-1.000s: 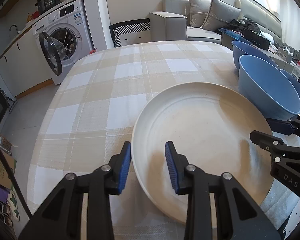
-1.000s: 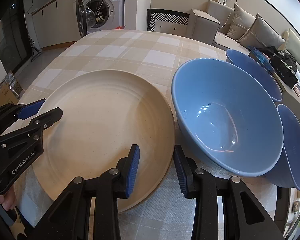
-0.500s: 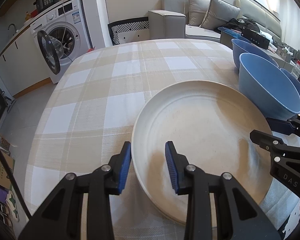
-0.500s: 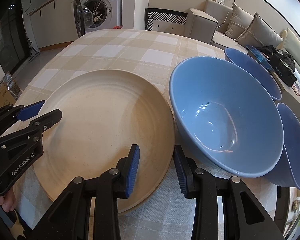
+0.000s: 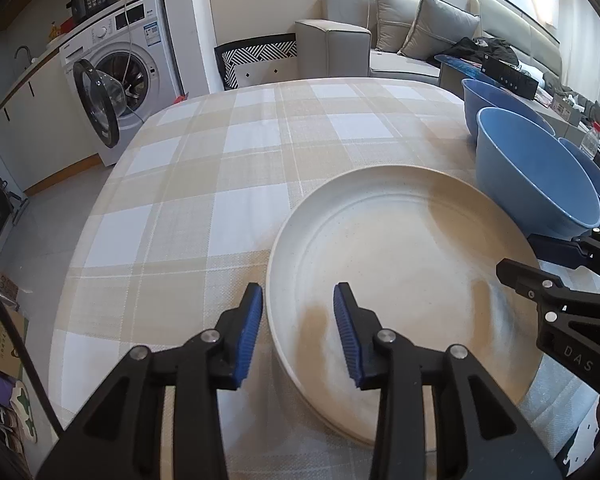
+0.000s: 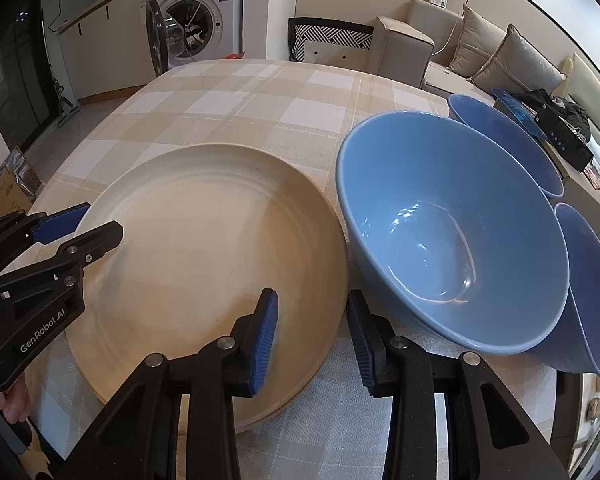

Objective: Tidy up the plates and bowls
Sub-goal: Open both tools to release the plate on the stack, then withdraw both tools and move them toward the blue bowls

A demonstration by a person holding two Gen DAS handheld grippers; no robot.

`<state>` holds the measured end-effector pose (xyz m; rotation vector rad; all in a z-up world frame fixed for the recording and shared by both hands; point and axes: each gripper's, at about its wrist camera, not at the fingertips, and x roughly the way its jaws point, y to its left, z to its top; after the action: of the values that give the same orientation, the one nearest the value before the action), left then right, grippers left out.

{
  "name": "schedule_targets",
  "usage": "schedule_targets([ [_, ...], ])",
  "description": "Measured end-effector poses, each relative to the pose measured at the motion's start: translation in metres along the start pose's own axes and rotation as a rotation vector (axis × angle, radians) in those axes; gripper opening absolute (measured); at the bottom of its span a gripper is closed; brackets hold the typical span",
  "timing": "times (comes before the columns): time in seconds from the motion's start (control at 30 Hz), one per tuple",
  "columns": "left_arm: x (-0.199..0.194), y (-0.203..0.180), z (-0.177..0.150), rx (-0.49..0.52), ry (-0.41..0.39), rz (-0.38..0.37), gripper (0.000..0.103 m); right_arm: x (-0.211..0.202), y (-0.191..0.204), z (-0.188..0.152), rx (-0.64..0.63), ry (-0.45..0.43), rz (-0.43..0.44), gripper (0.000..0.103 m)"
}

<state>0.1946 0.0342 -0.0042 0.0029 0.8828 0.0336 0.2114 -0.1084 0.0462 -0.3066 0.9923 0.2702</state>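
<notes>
Here, left tongs (image 5: pixel 298 334) marked "GenRobot.AI" and right tongs (image 6: pixel 312 338) marked "DAS" have just been opening, both spread astride the cream plate (image 6: pixel 204 264) rim.

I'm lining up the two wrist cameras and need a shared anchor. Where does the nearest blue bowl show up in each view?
Left wrist view: the nearest blue bowl sits at the right edge, just past the cream plate.
Right wrist view: the same bowl fills the centre right, beside the plate.
Shared landmark: the washing machine with its door open, upper left in both.
</notes>
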Motion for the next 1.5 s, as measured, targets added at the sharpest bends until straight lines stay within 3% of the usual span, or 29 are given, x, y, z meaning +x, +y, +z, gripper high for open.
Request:
schedule_targets([
  [0.03,-0.001,0.001,0.0,-0.002,-0.001,0.003,0.048,0.0,0.0,0.0,-0.003,0.0,0.001,0.04],
  [0.3,-0.012,0.005,0.002,-0.019,-0.017,-0.006,0.058,-0.008,0.001,0.0,-0.008,-0.03,0.023,0.052],
  [0.5,-0.02,0.011,0.003,-0.044,-0.023,-0.034,0.064,-0.021,0.0,-0.001,0.0,-0.059,0.082,0.071],
  [0.63,-0.028,0.015,0.004,-0.06,-0.043,-0.048,0.086,-0.031,0.0,-0.002,0.004,-0.082,0.125,0.081],
  [0.83,-0.043,0.018,0.005,-0.075,-0.077,-0.073,0.102,-0.041,-0.002,-0.003,0.025,-0.088,0.176,0.086],
  [1.3,-0.066,0.015,0.01,-0.076,-0.118,-0.103,0.103,-0.074,-0.006,-0.006,0.014,-0.137,0.205,0.099],
  [1.5,-0.075,0.013,0.015,-0.08,-0.134,-0.11,0.103,-0.095,-0.014,-0.005,0.014,-0.177,0.2,0.099],
])
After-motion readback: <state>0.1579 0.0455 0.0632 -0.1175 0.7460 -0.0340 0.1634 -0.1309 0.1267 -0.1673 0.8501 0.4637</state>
